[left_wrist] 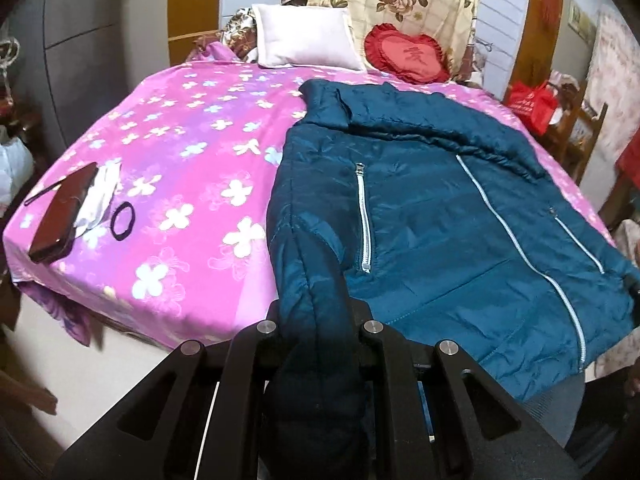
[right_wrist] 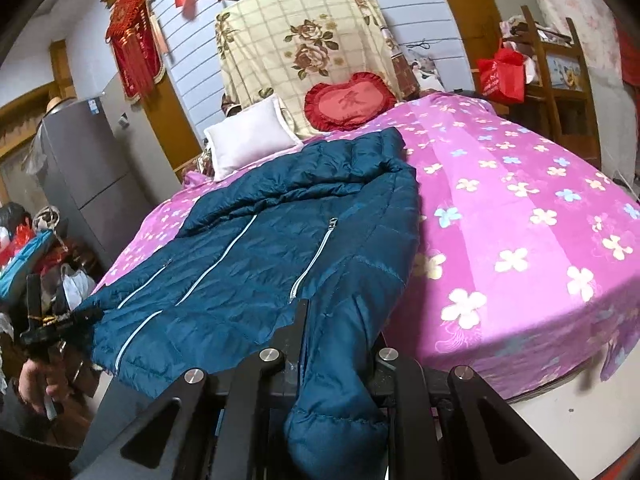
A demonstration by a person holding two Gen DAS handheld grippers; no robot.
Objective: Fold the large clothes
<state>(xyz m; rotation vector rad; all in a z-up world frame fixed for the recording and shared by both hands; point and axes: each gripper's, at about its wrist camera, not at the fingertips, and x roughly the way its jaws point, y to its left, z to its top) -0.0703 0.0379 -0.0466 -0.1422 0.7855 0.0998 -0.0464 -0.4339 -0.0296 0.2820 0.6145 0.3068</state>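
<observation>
1. Teal quilted jacket lies front-up on the pink flowered bedsheet, filling the centre and right of my left wrist view, its pale zippers running toward the lower right.
2. My left gripper sits at the bottom centre of that view with its fingers closed in on a jacket sleeve; the padded sleeve bulges between them and hangs down toward the camera.
3. In the right wrist view the jacket spreads across the centre and left of the frame, its hem hanging off the bed's near edge at lower left.
4. My right gripper at bottom centre is clamped the same way on the other sleeve, whose cuff end droops below the fingers.
5. At the left of the left wrist view a dark phone lies on the sheet beside a black hair tie, well apart from the jacket.
6. A white pillow and a red heart cushion sit side by side at the upper centre, beyond the jacket's collar.
</observation>
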